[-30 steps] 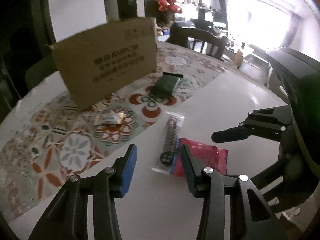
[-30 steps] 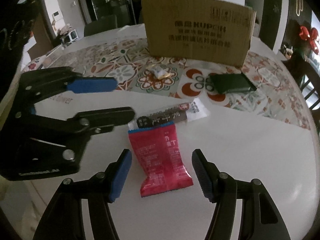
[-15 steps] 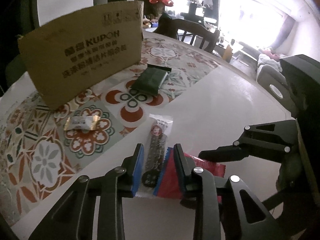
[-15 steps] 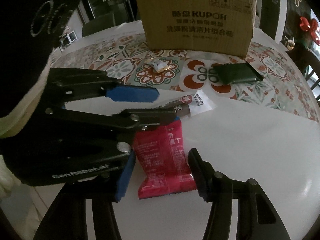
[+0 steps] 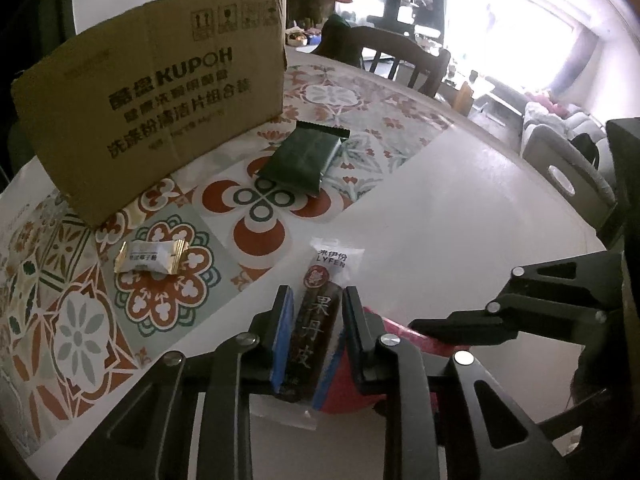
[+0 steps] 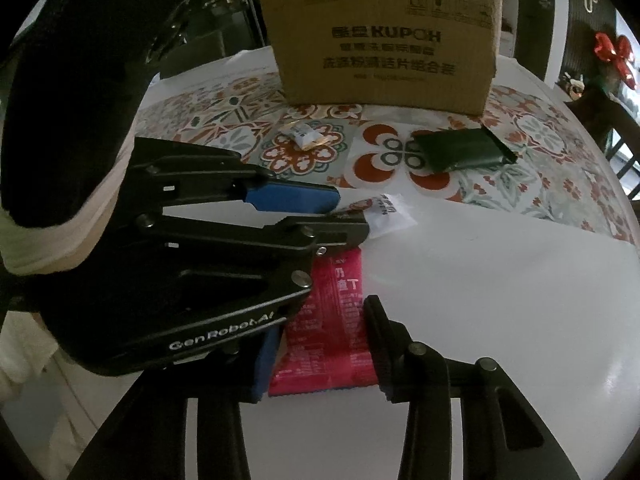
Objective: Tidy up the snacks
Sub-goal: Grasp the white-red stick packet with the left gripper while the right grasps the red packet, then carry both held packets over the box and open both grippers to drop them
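A brown snack bar (image 5: 320, 320) in a clear wrapper lies on the white table (image 5: 460, 200), and my left gripper (image 5: 318, 294) is shut on it, blue pads against both long sides. Its clear end (image 6: 386, 216) sticks out past the left gripper (image 6: 352, 216) in the right wrist view. A red snack packet (image 6: 336, 320) lies flat beside the bar, partly under it. My right gripper (image 6: 324, 320) straddles this packet and its jaws are closing, with the pads at the packet's edges and the packet still flat. One right finger (image 5: 460, 322) reaches in over the red packet (image 5: 424, 346).
A brown cardboard box (image 5: 160, 100) stands at the back on a patterned mat (image 5: 80, 320). A dark green packet (image 5: 304, 156) and a small gold-ended candy (image 5: 152, 258) lie before it. Dark chairs (image 5: 404, 60) stand beyond the table. A dark sleeve (image 6: 60, 120) fills the left.
My left gripper moved forward and down over the brown bar and shut on it. The right gripper's jaws narrowed around the red packet while that hand stayed in place.
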The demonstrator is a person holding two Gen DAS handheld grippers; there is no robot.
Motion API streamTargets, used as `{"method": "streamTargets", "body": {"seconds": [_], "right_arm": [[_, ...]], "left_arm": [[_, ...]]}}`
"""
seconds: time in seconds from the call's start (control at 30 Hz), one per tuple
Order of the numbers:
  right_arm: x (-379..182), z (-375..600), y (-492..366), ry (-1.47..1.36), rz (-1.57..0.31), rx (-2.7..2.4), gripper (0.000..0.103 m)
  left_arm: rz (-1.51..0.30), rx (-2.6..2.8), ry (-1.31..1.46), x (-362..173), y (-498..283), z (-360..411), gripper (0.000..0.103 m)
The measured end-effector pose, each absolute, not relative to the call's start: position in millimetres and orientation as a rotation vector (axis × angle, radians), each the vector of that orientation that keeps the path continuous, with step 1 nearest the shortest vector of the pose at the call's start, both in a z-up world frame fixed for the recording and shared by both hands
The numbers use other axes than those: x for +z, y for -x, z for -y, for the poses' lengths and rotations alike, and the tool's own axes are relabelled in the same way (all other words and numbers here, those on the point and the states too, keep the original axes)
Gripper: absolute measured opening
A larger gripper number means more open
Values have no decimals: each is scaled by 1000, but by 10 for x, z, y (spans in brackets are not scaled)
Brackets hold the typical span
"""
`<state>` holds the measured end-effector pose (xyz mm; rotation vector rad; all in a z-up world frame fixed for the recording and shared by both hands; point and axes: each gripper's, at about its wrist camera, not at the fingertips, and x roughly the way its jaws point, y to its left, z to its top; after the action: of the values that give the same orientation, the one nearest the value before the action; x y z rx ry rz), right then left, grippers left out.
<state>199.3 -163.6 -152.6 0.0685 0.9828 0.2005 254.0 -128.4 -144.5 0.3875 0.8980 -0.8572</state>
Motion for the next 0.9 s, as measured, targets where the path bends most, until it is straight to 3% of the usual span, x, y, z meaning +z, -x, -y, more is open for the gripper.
{"method": "streamTargets", "body": {"seconds": [0.53,0.9], "right_arm": [[-1547,1984,-1911,-133,-976,89,37],[-1403,2151,-1886,-179,-909,40,37]], "left_arm": [[-921,-819,-416,-1437,-2503,1386,21],[-861,-726,-329,-1130,-2374,1246,21]]}}
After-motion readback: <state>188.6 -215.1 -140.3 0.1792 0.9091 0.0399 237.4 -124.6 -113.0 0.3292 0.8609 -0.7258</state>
